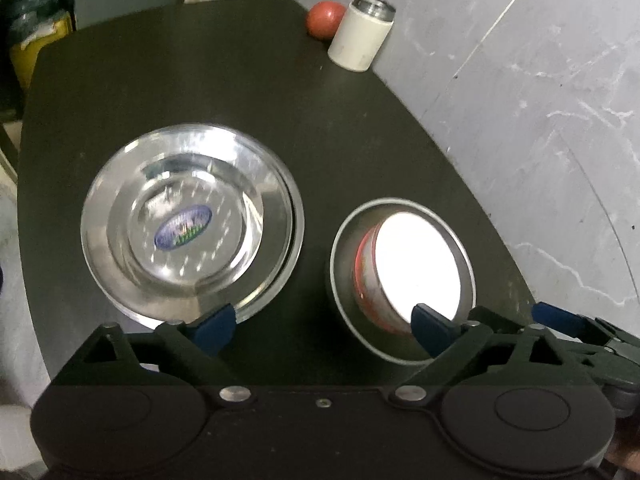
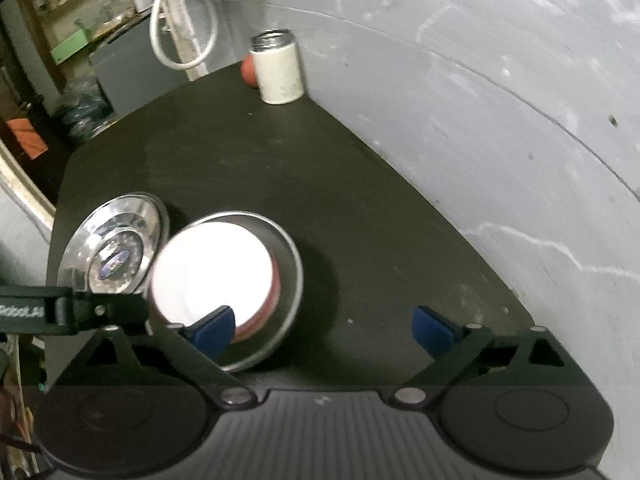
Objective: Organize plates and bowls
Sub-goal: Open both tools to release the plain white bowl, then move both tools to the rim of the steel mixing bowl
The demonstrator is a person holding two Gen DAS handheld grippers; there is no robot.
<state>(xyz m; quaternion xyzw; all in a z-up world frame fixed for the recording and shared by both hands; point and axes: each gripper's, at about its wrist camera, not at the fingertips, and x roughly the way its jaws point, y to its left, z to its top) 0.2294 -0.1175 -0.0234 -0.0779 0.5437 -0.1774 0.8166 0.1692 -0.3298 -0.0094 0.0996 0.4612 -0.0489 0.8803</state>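
Steel dishes sit on a dark worktop (image 1: 200,80) set against a grey marbled wall (image 1: 520,120). On the left lies a shiny steel plate (image 1: 120,208) with a smaller steel dish nested in it, an oval blue sticker (image 1: 183,227) at its centre. Just beside it, to the right, stands a steel bowl (image 1: 348,280) holding a round container with a red band and a bright white top (image 1: 416,260).

Left gripper (image 1: 322,322): jaws spread wide and empty, hovering over the near edge of the worktop; one blue pad overlaps the plate rim in view, the other overlaps the bowl. Contact cannot be confirmed.

Right gripper (image 2: 324,328): jaws spread wide and empty; its left blue pad appears over the bowl (image 2: 290,272), its right pad over bare worktop (image 2: 360,200). The plate (image 2: 80,240) lies at far left, partly behind the left gripper body.

At the far corner stand a white cylinder with a metal neck (image 1: 360,36) and, next to it, a red ball (image 1: 325,19)
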